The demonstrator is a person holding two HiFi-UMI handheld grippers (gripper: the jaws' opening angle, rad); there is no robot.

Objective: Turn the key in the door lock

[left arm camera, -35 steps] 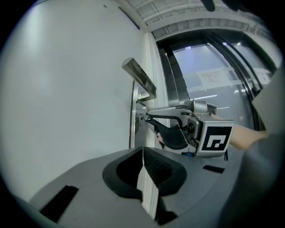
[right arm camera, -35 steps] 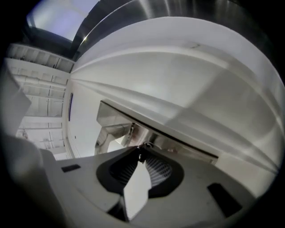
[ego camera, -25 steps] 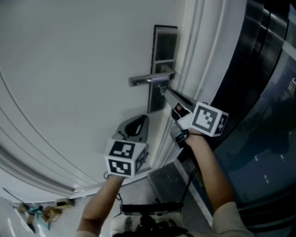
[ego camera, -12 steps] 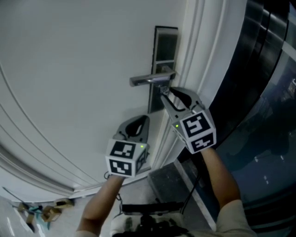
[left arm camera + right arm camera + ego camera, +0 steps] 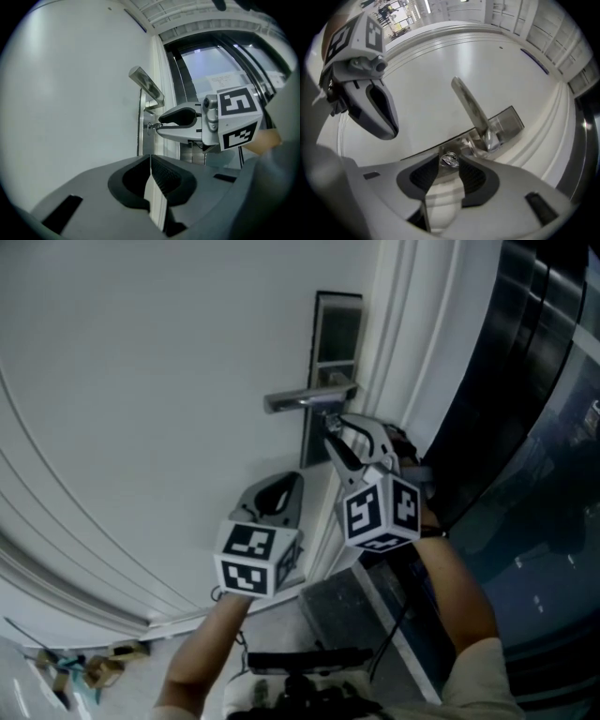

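The small silver key (image 5: 449, 159) sits in the steel lock plate (image 5: 336, 334) by the white door's (image 5: 141, 381) edge. It lies loose between the right gripper's (image 5: 333, 429) fingers, which have just been opening. The left gripper (image 5: 150, 160), fingers closed on nothing, hangs well apart.

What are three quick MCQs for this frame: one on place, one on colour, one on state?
1. Where is the key?
A) on the floor
B) just below the lever handle
C) above the lever handle

2. What colour is the door?
A) brown
B) red
C) white

3. The right claw is:
A) open, with the key between its jaws
B) shut on the lever handle
C) out of view

Answers:
1 B: the left gripper view shows the key under the handle.
2 C: the door is pale white in every view.
3 A: the right gripper view shows both jaws standing clear of the key; they have just been opening.
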